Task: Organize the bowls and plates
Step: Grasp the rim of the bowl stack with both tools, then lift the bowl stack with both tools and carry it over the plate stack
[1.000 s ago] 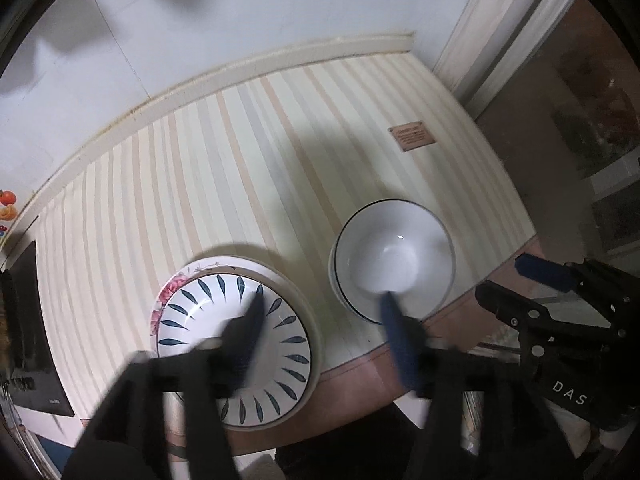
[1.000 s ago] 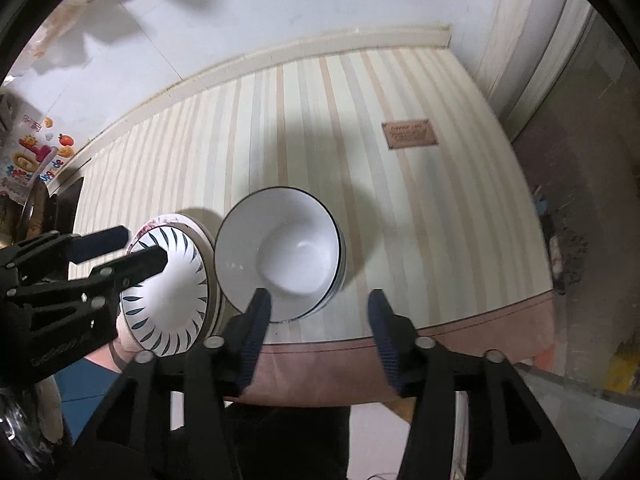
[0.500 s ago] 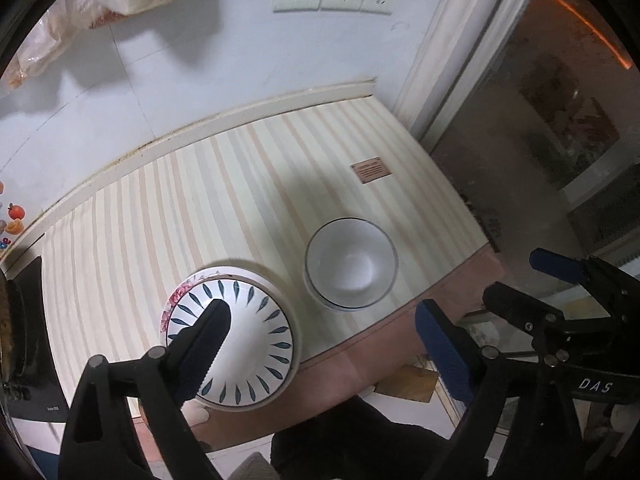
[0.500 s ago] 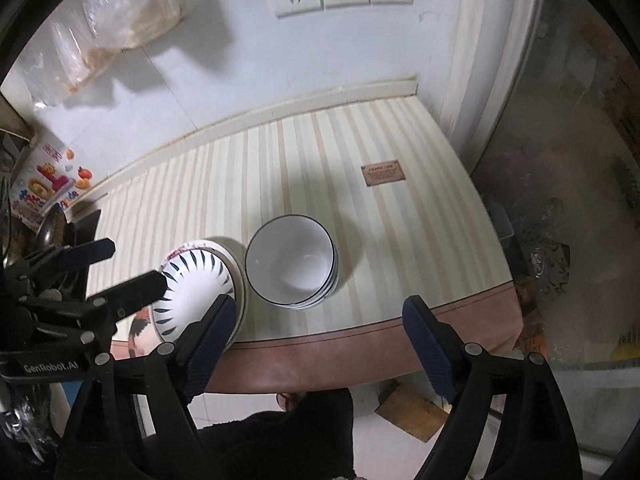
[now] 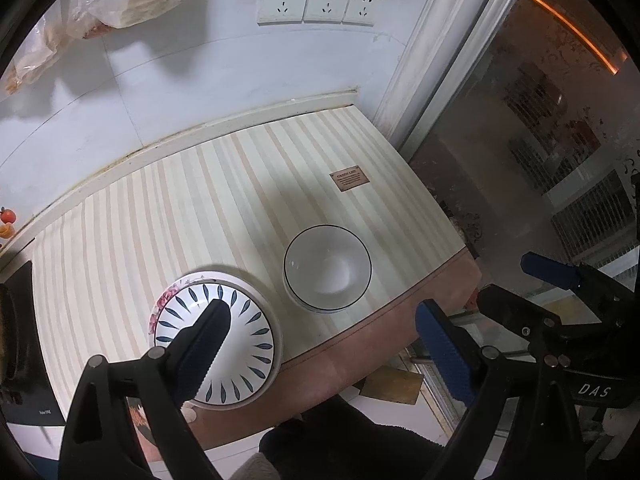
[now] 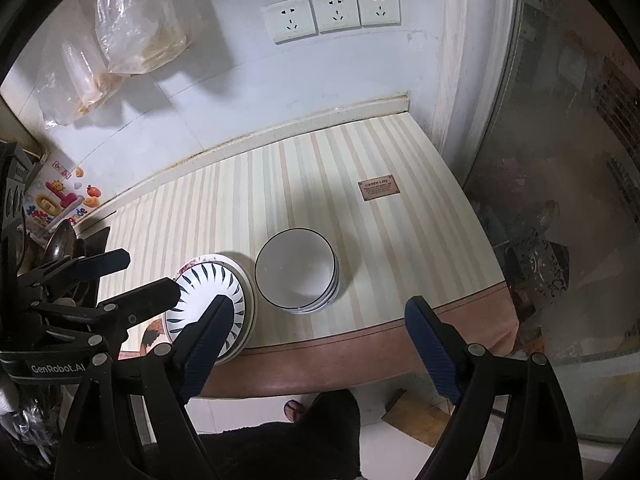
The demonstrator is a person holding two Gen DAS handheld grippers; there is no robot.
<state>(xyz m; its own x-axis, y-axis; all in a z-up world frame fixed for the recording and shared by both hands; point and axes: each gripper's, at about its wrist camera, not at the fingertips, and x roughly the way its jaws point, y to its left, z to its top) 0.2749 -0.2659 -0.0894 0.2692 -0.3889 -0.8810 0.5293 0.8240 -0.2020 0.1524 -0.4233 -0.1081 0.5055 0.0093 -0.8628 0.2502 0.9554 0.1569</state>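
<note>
Both grippers have risen, jaws just opened wide and empty: left gripper point(image 5: 320, 354), right gripper point(image 6: 318, 350). Leaf-patterned plates point(image 5: 236, 344) and stacked white black-rimmed bowls point(image 6: 296, 272) sit near-edge; stacking looks finished.

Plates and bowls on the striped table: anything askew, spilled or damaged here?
Nothing spilled or broken. The white bowls sit nested upright. The leaf-pattern plate tops its stack, close to the table's front edge, with the floral plate beneath peeking out on the left.
</note>
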